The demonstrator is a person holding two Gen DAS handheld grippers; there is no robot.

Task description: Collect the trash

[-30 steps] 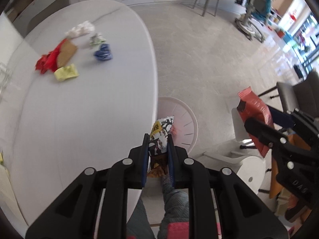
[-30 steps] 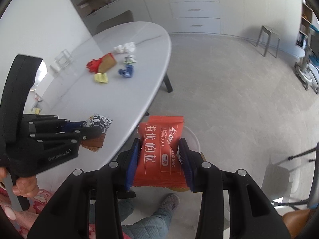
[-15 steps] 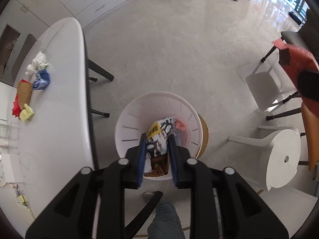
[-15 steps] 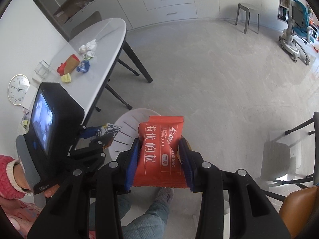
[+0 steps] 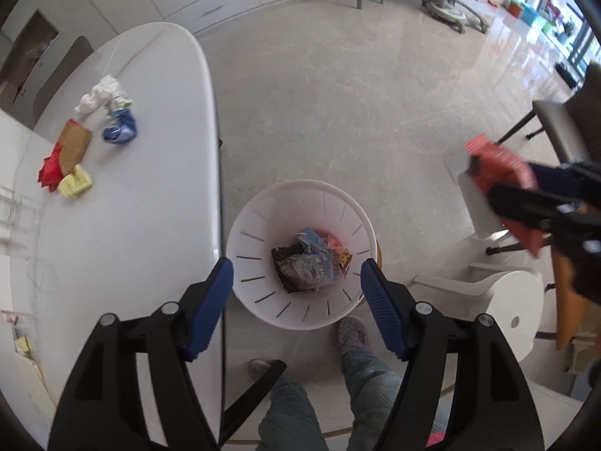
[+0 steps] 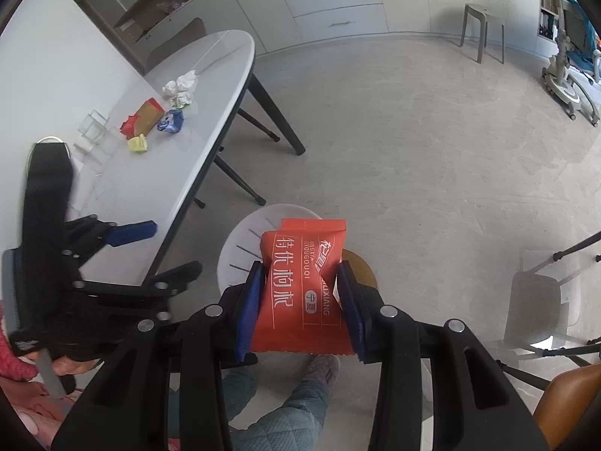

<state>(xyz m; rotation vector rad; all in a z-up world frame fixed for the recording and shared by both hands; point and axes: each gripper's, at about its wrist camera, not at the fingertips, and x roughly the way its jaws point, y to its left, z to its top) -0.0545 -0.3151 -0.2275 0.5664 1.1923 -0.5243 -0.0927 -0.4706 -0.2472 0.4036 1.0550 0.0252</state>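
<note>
Trash already sits in the white bin: we count several crumpled wrappers at its bottom, and the bin stands on the floor just beside the edge of the white table. Our left gripper hangs directly above the bin with its jaws spread wide and nothing between them. Our right gripper is clamped on an orange snack packet, which stands upright between the blue pads, with the bin's rim showing behind and below it.

Out on the table, well apart from the bin, more rubbish waits: a white crumpled tissue, a blue wrapper, a brown and red carton and a yellow wad, all close together near the far side.

We judge the task partly done. Some pieces are binned, the orange packet is held but not yet dropped, and the cluster on the table is untouched. Letting the packet go over the bin looks like our nearest step, then going after the table pile.
</note>
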